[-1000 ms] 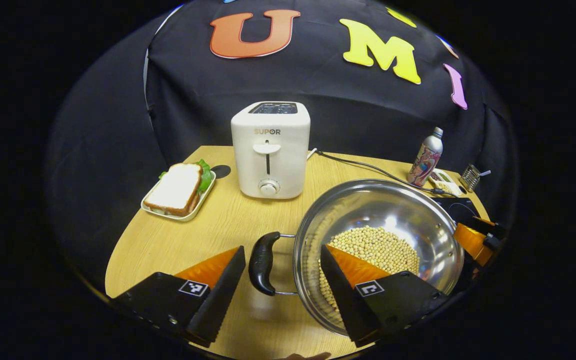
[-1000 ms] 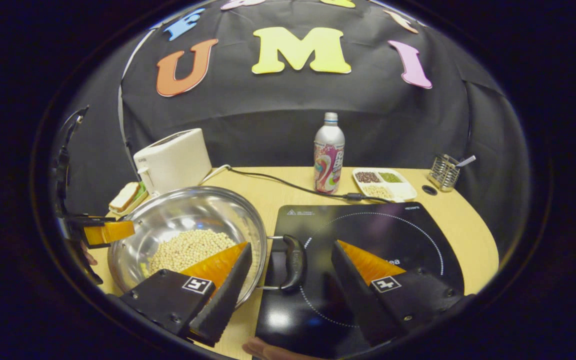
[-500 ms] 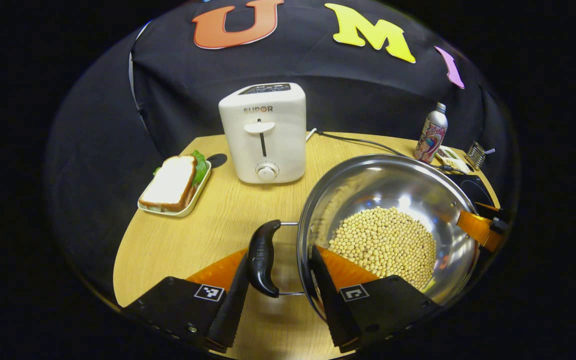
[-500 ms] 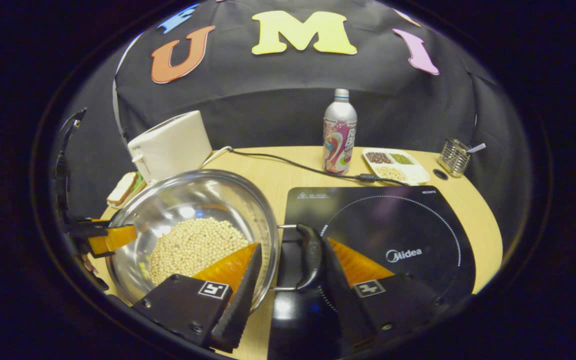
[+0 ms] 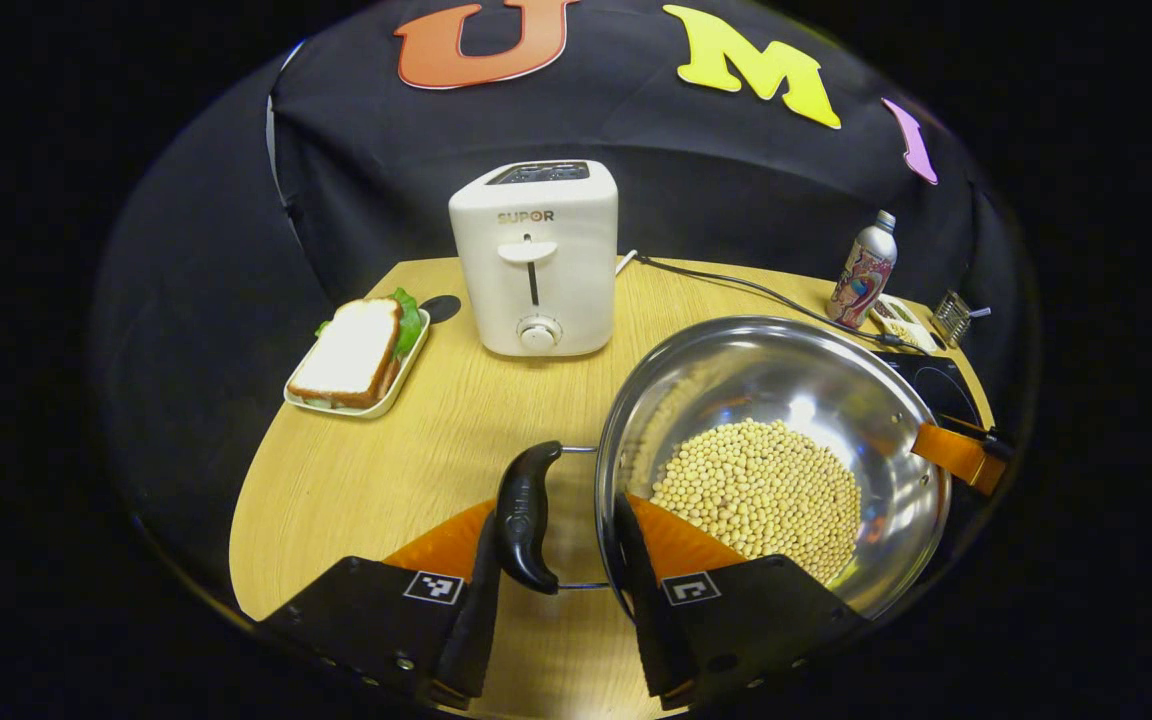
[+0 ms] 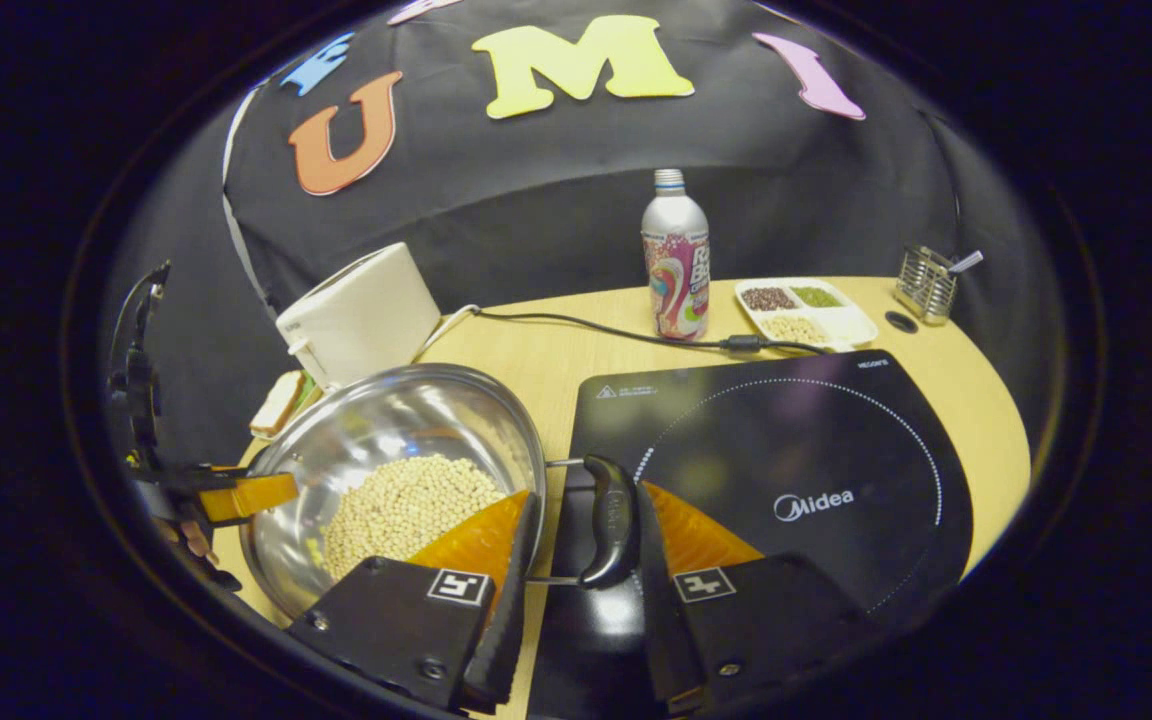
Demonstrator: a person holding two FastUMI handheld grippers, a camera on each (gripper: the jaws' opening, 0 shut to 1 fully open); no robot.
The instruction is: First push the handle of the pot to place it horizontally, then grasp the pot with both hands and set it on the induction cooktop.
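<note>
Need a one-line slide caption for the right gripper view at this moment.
Right gripper shut on the pot's black side handle, steel pot of beans beside the induction cooktop.

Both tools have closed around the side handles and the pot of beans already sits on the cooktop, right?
Not quite: in the right gripper view the pot is still beside the induction cooktop, over the table. Both tools do straddle its handles.

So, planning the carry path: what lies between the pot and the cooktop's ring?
In the right gripper view, the pot's right handle and the right gripper closed around it; beyond that, bare black cooktop glass.
</note>
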